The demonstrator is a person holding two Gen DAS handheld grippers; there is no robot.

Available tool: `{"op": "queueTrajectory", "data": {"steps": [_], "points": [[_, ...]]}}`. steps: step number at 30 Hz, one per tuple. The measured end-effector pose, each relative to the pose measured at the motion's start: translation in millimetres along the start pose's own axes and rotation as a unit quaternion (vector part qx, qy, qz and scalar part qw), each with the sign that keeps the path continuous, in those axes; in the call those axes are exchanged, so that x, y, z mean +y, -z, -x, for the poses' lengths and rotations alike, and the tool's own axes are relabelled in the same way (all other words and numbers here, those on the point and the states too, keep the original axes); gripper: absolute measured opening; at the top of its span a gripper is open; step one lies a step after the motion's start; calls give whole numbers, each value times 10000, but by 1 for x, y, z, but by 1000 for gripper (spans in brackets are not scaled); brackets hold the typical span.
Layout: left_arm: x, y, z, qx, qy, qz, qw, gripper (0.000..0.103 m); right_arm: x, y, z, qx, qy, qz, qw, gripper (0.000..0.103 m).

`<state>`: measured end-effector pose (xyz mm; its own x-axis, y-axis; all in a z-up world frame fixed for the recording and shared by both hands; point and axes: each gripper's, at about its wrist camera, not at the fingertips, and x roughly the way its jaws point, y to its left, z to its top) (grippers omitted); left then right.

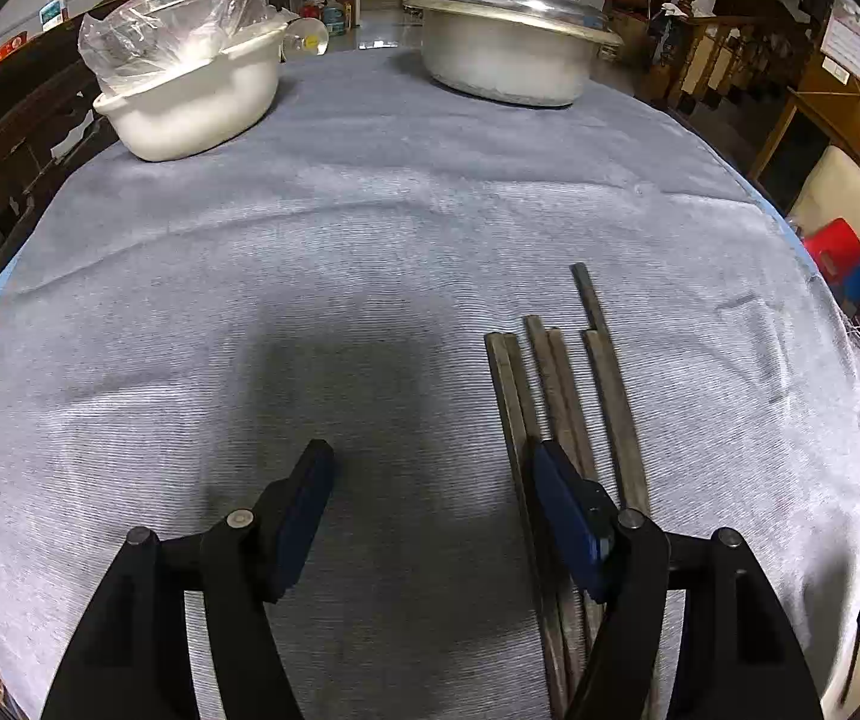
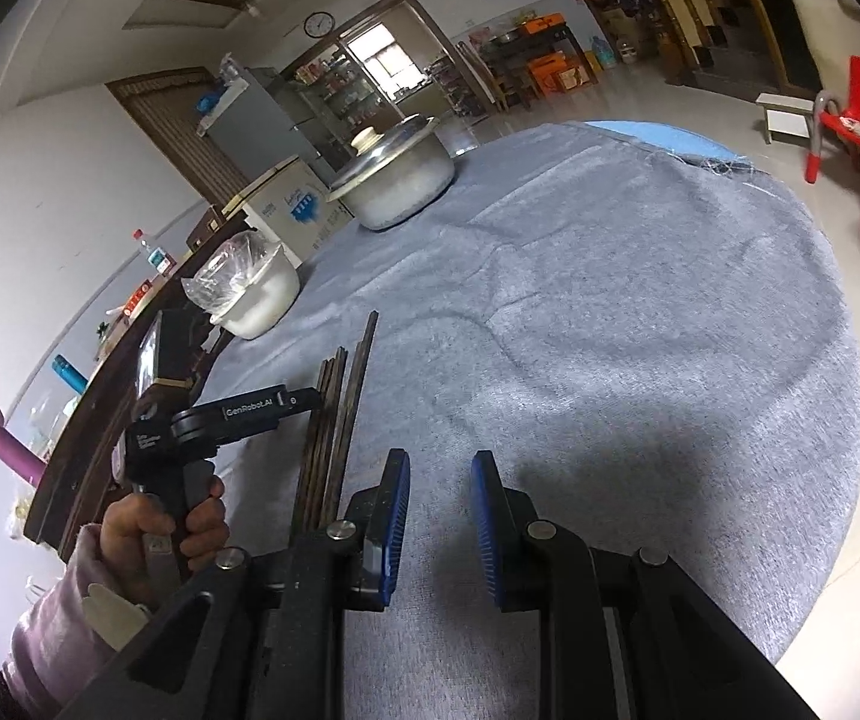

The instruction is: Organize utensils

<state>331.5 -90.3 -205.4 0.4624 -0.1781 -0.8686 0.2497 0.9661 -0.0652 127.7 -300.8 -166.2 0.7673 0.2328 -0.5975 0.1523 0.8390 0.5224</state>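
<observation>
Several dark chopsticks lie side by side on the grey cloth, one reaching farther out than the others. My left gripper stands open just above the cloth. Its right finger overlaps the bundle, and only bare cloth shows between the jaws. In the right wrist view the same chopsticks lie left of my right gripper. Its blue pads stand a narrow gap apart with nothing between them. A hand in a pale purple sleeve holds the left gripper's handle beside the chopsticks.
The grey cloth covers a round table. A white bowl with a plastic bag stands at the far left, a lidded metal pot at the far right. Dark wooden furniture runs along the left edge. A red chair stands off the table.
</observation>
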Motion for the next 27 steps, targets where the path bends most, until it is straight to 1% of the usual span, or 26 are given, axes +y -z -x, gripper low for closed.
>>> {"op": "queueTrajectory", "data": {"steps": [2, 7, 10, 13, 15, 16, 18, 19, 20, 21, 23, 24, 26, 27], "points": [[5, 1, 0, -17, -82, -34, 10000, 73, 1, -1, -3, 14, -6, 18, 10000, 23], [10, -1, 1, 31, -93, -7, 10000, 74, 1, -2, -11, 84, -10, 6, 10000, 23], [11, -4, 0, 49, -152, 10, 9999, 74, 7, -7, -18, 102, 57, 172, 9998, 23], [14, -12, -5, 65, -211, 12, 9998, 74, 13, -22, -27, 112, 47, 324, 9994, 23], [16, -17, -7, 111, -289, 33, 9995, 74, 18, -35, -39, 241, 103, 446, 9987, 23], [16, -20, -9, 141, -304, 34, 9994, 74, 21, -44, -49, 383, 102, 490, 9980, 23], [15, -24, -11, 222, -279, -4, 9994, 70, 29, -62, -74, 761, 89, 563, 9955, 23], [12, -26, -13, 245, -372, -99, 9990, 68, 33, -70, -87, 897, 83, 591, 9942, 23], [10, -28, -14, 244, -334, -182, 9990, 62, 39, -81, -104, 1098, 53, 656, 9918, 23], [8, -30, -14, 249, -289, -207, 9991, 59, 43, -87, -114, 1184, 56, 676, 9906, 23], [7, -37, -15, 290, -207, -261, 9990, 48, 51, -102, -140, 1391, 71, 683, 9879, 23], [7, -39, -16, 295, -189, -267, 9990, 46, 56, -110, -155, 1551, 34, 649, 9858, 23], [7, -46, -18, 289, -174, -309, 9990, 36, 65, -124, -177, 1695, 14, 581, 9838, 23], [5, -47, -18, 281, -161, -333, 9989, 33, 68, -128, -186, 1785, 21, 605, 9821, 23]]}}
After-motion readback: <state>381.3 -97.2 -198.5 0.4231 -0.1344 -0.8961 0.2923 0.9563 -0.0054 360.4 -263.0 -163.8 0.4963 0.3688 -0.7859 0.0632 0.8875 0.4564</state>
